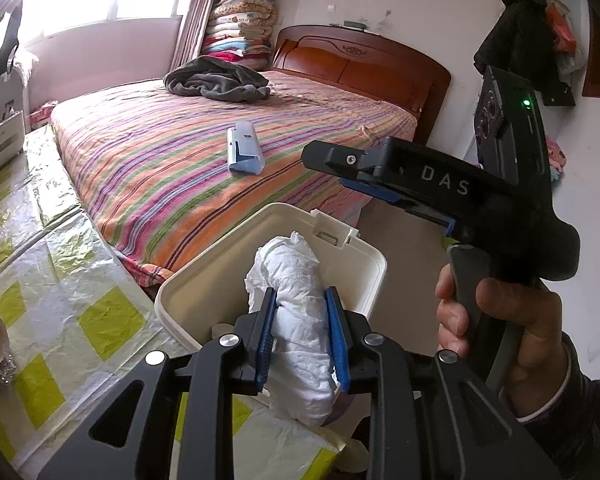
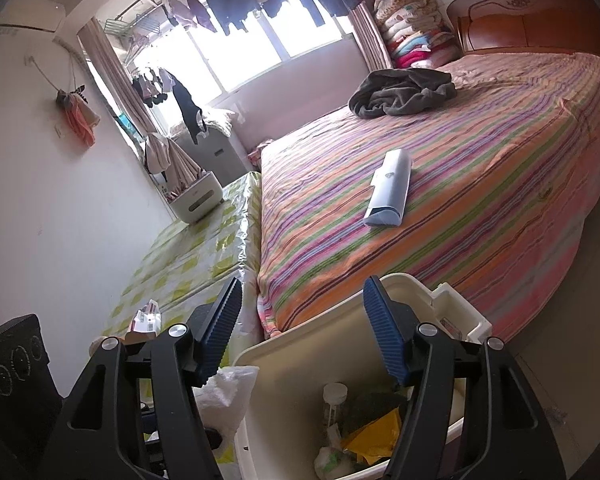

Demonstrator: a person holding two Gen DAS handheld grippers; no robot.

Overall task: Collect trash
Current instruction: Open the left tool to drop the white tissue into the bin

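Two claws worked at the cream bin [image 1: 364, 264] at lower centre. The left claw [image 1: 300, 336] pinched a crumpled white tissue wad [image 1: 296, 320]; the right claw [image 2: 300, 336] stood open and empty.

My right gripper [image 2: 302, 330] hangs with its jaws apart and empty over the cream bin [image 2: 300, 364], whose lid stands raised; a small bottle [image 2: 334, 402] and yellow wrapper [image 2: 374, 438] lie inside.

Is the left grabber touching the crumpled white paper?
Touching. In the left wrist view, both blue pads of the left gripper press against the sides of the crumpled white paper, holding it above the open white bin.
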